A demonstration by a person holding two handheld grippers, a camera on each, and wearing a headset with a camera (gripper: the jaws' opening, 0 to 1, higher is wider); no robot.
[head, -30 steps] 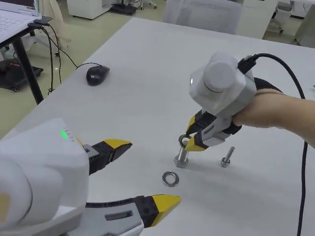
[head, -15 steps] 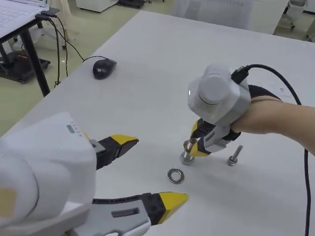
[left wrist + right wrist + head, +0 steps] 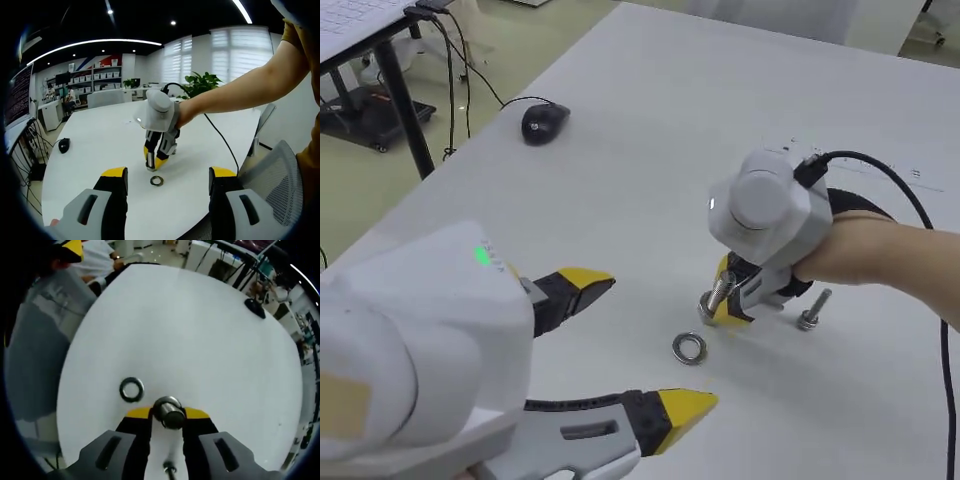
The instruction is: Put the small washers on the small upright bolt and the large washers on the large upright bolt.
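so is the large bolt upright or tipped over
Upright: the large bolt stands head-down on the table, shank pointing up between the right hand-held gripper's jaws; the right gripper view looks down on its end.

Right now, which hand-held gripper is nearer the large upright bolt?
Right. The right hand-held gripper straddles the large bolt; the left hand-held gripper sits open short of the loose washer, well clear of the bolt.
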